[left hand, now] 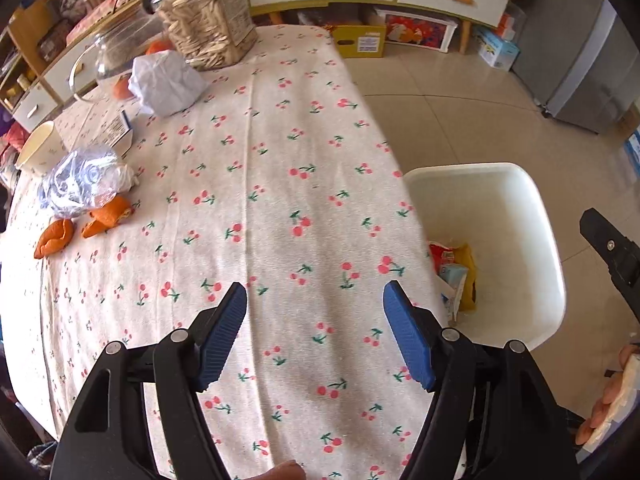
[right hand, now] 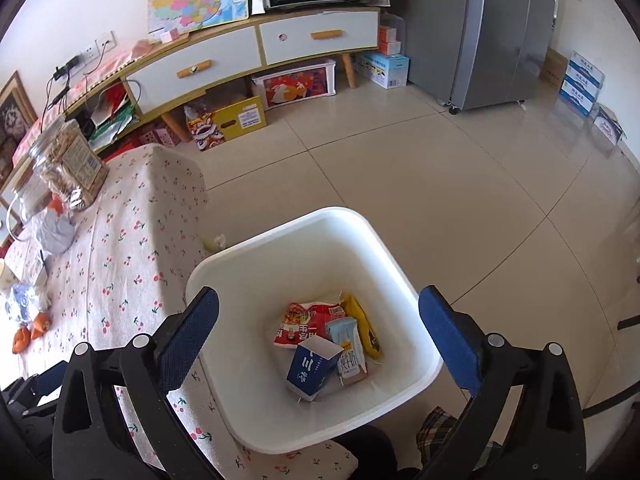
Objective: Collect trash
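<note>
Right hand-held gripper (right hand: 319, 334): I hold it directly above the white bin (right hand: 412, 276), fingers spread wide and nothing between them, so anything let go here falls straight in.
Left hand-held gripper (left hand: 315, 336): released too, pads apart over a bare patch of the cherry-print tabletop (left hand: 280, 140), pointed toward the clutter at the far left so it is lined up for a reach.
Bin contents: a blue carton (right hand: 314, 364), a pale milk carton (right hand: 350, 344), a red snack wrapper (right hand: 306, 318) and a yellow wrapper (right hand: 366, 330) lie on the bottom; I judge part of the collecting done.
Bin position: it stands on the floor just beside the tabletop edge, close enough that each drop needs only a short swing.
Trash left on the tabletop: orange peel pieces (left hand: 80, 226), a crumpled clear plastic bag (left hand: 80, 184) touching the peels, a crumpled white paper ball (left hand: 166, 82), a small blue-and-white box (left hand: 118, 130) and a paper cup (left hand: 40, 152) near the left edge.
Not trash, I judge: the jar of sticks (left hand: 206, 16) at the far end, upright and full.
Next pick, my guess: the peels, nearest the left hand-held gripper; thin and curled, they need a low pinch.
</note>
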A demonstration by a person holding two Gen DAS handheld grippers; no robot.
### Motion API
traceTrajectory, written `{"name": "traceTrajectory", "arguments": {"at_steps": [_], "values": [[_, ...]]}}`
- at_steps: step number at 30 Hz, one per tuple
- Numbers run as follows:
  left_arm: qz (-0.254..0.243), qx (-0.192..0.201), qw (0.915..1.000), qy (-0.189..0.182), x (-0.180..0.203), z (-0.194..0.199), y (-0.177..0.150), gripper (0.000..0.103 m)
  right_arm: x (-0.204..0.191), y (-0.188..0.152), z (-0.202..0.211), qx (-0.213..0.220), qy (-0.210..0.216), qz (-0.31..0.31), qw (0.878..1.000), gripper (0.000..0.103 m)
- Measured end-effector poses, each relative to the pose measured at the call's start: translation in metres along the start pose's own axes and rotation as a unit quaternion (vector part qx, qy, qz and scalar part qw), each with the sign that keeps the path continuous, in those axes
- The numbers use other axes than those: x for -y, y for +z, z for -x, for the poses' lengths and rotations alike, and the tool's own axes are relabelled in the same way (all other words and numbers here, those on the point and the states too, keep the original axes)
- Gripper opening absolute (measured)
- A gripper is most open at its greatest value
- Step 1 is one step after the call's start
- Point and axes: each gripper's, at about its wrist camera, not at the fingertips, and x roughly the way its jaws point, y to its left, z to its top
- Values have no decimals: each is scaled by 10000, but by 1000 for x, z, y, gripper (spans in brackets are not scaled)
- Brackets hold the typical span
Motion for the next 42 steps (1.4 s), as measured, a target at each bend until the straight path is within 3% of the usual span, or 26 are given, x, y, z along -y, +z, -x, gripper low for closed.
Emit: {"name": "traceTrajectory", "arguments": {"at_steps": [3, 14, 29, 42], "values": [[166, -375, 9988, 270, -16, -7, 2, 74, -15, -4, -4, -103, 49, 204, 9997, 96], [386, -1038, 9932, 350, -44, -20, 10, 76, -39, -9, -20, -533, 287, 337, 9976, 96], [645, -1083, 9912, 407, -70, -19, 0, 79, -74, -15, -22, -743, 473, 591, 9944, 96], [1146, -1100, 9859, 526, -159, -19, -24, 79, -132, -24, -15, -821, 771, 1085, 9877, 96]]}}
